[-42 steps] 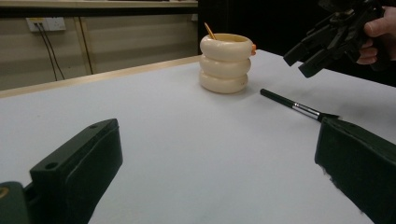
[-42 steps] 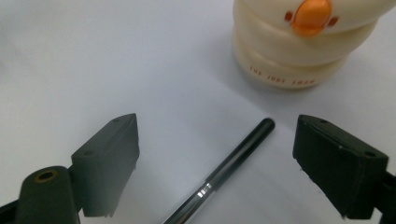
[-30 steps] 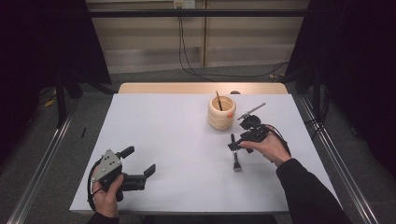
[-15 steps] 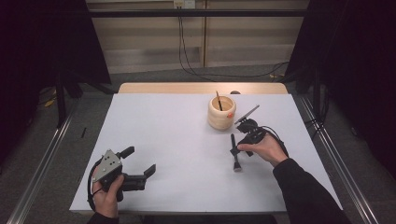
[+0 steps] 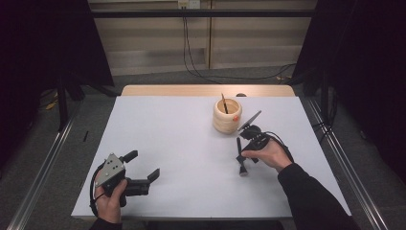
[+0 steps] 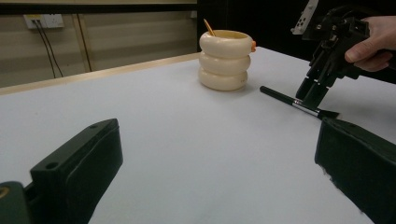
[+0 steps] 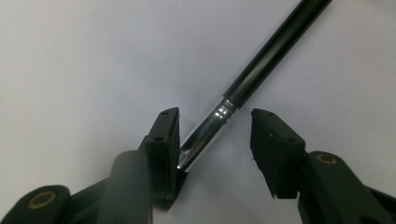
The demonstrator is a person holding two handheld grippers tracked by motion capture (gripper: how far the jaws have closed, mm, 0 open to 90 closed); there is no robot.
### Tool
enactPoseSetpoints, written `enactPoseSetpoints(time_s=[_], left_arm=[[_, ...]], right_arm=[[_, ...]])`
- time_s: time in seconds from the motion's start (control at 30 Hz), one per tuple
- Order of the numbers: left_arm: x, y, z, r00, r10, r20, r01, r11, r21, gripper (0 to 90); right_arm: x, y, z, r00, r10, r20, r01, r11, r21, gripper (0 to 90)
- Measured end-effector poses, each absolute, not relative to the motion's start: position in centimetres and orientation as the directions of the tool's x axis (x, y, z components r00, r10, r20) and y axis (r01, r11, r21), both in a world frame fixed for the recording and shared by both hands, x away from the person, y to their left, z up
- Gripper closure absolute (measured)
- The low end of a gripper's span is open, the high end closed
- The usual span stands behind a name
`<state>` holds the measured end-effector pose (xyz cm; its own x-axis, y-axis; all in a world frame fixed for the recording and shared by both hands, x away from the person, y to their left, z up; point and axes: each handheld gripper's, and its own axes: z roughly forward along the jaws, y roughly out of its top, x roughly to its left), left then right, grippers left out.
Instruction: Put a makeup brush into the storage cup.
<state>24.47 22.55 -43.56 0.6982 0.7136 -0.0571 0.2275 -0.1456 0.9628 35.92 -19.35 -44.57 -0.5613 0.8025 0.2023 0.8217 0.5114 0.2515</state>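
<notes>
Left hand: low at the near edge of the white surface [image 5: 191, 143], wrapped round the left gripper [image 5: 143, 165], which lies level and aims across toward the far right
Left fingers: spread wide with nothing between them
Right hand [image 5: 268, 154]: further in on the right side, forearm slanting up from the near corner, wrist bent so the right gripper [image 7: 215, 140] tips steeply down
Right fingers: have just been closing, still apart, astride the silver ferrule; one finger [image 7: 166, 140] is at the metal, the other stands off it
Brush [image 5: 240, 155]: flat on the surface, black handle pointing away toward the holder, bristles nearest the person
Holder [image 5: 227, 115]: cream, ringed, upright behind the brush, a thin stick leaning inside
</notes>
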Motion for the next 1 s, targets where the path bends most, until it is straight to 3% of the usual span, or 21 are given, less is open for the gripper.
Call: enactPoseSetpoints(time_s=[0.27,0.73,1.0], left_arm=[[24.44,22.60,-43.55,0.695,0.717,-0.058,0.228,-0.144,0.963,0.9],[24.46,22.56,-43.57,0.695,0.717,-0.056,0.229,-0.147,0.962,1.0],[24.47,22.55,-43.60,0.695,0.716,-0.058,0.230,-0.146,0.962,1.0]], right_arm=[[35.94,-18.90,-44.93,-0.541,0.822,0.178,0.837,0.506,0.207,58.0],[36.10,-19.02,-45.08,-0.534,0.836,0.128,0.839,0.505,0.202,77.3],[36.19,-19.13,-45.01,-0.549,0.826,0.128,0.830,0.522,0.196,78.7]])
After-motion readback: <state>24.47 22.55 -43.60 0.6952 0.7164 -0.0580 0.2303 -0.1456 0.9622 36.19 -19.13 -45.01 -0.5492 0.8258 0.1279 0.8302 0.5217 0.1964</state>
